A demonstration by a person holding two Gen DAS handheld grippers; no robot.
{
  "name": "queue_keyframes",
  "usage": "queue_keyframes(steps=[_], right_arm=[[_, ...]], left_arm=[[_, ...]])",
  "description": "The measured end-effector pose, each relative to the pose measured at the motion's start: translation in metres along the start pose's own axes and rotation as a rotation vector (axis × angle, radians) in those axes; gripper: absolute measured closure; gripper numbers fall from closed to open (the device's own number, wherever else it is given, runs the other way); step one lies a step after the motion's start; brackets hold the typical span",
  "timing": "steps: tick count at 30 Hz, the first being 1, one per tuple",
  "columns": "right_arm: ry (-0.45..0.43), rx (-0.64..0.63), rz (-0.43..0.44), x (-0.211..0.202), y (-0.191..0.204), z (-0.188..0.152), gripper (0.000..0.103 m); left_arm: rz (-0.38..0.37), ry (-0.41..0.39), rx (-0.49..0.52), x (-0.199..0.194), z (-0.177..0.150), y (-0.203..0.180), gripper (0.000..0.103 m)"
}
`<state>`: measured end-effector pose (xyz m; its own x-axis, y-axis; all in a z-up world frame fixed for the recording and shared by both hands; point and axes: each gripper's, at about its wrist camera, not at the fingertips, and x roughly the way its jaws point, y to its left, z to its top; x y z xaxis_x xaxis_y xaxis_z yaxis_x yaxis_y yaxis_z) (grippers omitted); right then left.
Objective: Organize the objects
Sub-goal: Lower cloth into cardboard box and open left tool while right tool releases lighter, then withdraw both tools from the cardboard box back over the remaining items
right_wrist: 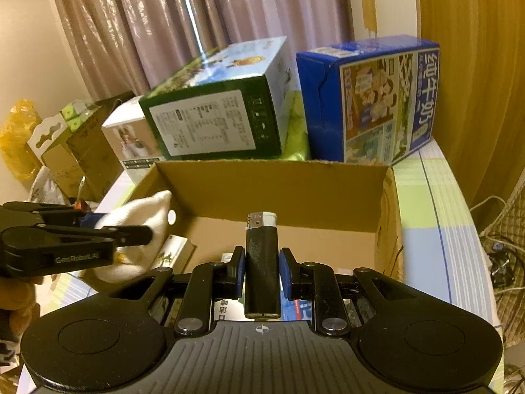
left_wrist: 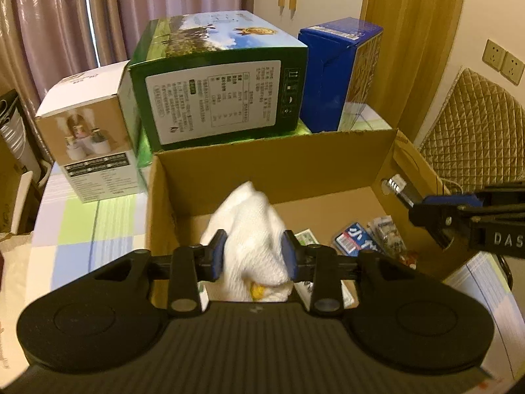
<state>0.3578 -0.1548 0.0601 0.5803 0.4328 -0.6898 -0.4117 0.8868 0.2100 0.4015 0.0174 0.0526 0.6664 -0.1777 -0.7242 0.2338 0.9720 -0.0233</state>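
An open cardboard box (left_wrist: 269,164) sits on the checked bench (left_wrist: 82,226), before three stacked cartons. Over it, the left hand-held gripper (left_wrist: 252,256) clamps a white cloth (left_wrist: 249,229); the right hand-held gripper (right_wrist: 261,272) grips an upright black lighter (right_wrist: 261,262).

Cardboard box (right_wrist: 295,184) open-topped, green carton (right_wrist: 213,121) and blue carton (right_wrist: 367,105) crowding behind

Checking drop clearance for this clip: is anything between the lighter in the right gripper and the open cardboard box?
Nothing visible. The right gripper holds the black lighter over the cardboard box, whose top is open. The left gripper, with its white cloth, is off at the box's left side.
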Motion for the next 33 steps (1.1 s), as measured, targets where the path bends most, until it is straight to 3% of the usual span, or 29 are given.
queue_keyframes(steps=[1,10,11,12,14,22,29,33], right_arm=[[0.003,0.002,0.001,0.001,0.000,-0.001,0.084],[-0.025,0.043,0.028,0.003,-0.007,-0.001,0.084],[-0.044,0.061,0.046,0.002,-0.010,0.000,0.079],[-0.055,0.084,0.063,0.001,-0.013,0.000,0.060],[-0.075,0.136,0.079,-0.005,-0.021,0.000,0.038],[-0.119,0.162,0.049,-0.051,-0.032,-0.021,0.032],[-0.117,0.143,0.018,-0.108,-0.018,-0.064,0.006],[-0.101,0.171,0.009,-0.137,-0.008,-0.097,0.002]], left_arm=[[0.006,-0.003,0.000,0.002,0.000,0.000,0.063],[0.007,-0.068,-0.050,-0.023,0.000,0.009,0.056],[0.009,-0.072,-0.052,-0.027,-0.001,0.009,0.055],[0.011,-0.077,-0.055,-0.031,-0.003,0.009,0.053],[0.012,-0.085,-0.065,-0.040,-0.008,0.009,0.046],[0.005,-0.112,-0.100,-0.080,-0.034,-0.001,0.034],[-0.003,-0.142,-0.155,-0.131,-0.076,-0.025,0.018],[0.011,-0.128,-0.171,-0.159,-0.099,-0.040,0.010]])
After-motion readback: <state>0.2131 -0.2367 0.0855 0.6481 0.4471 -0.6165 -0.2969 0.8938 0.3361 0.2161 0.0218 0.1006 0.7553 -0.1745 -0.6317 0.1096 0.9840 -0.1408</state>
